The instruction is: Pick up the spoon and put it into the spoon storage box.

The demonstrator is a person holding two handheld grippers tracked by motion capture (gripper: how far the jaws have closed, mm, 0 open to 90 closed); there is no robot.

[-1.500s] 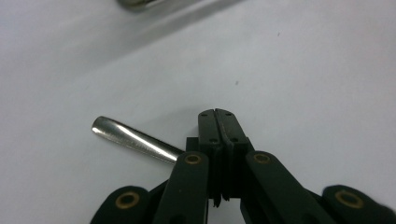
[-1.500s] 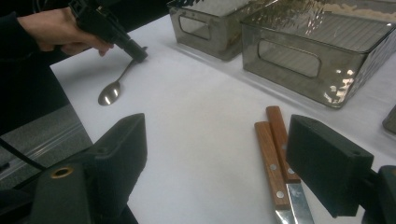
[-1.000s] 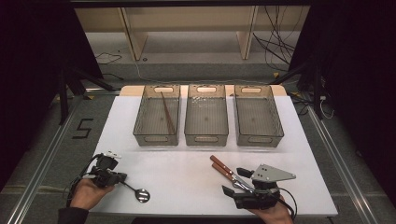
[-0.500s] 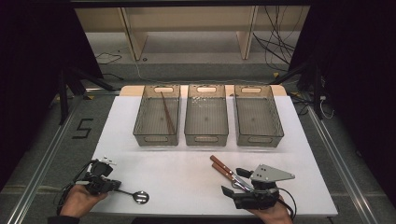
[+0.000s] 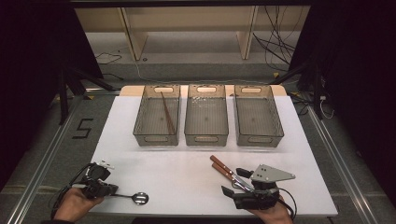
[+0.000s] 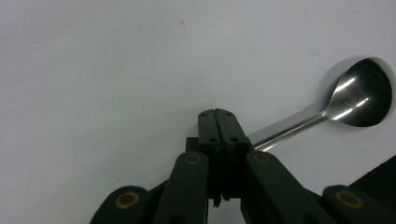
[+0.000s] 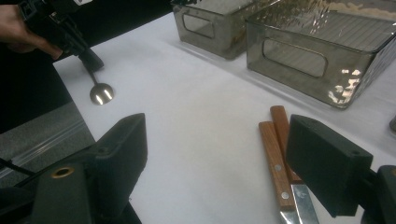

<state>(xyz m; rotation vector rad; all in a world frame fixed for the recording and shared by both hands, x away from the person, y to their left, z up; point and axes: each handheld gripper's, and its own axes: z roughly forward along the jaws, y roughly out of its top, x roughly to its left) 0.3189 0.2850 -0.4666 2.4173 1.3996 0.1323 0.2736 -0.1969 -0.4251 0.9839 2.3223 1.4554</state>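
**Spoon clamped at the table's near left edge**

We see a white table (image 5: 196, 186) bearing three smoky clear bins in a row at its far side. The left bin (image 5: 140, 122) holds a long brown stick lying lengthwise; the middle bin (image 5: 189, 119) has small pale bits at its far end; the right bin (image 5: 275, 122) looks bare. Two wooden-handled knives (image 5: 223, 168) lie side by side just ahead of our right gripper (image 7: 215, 158), whose jaws stand wide apart with nothing between them. Our left gripper (image 6: 218, 122) has its jaws pressed together on the handle of the spoon (image 5: 135, 198). The spoon lies flat near the table's near left corner, its long axis running across the table, bowl pointing right.
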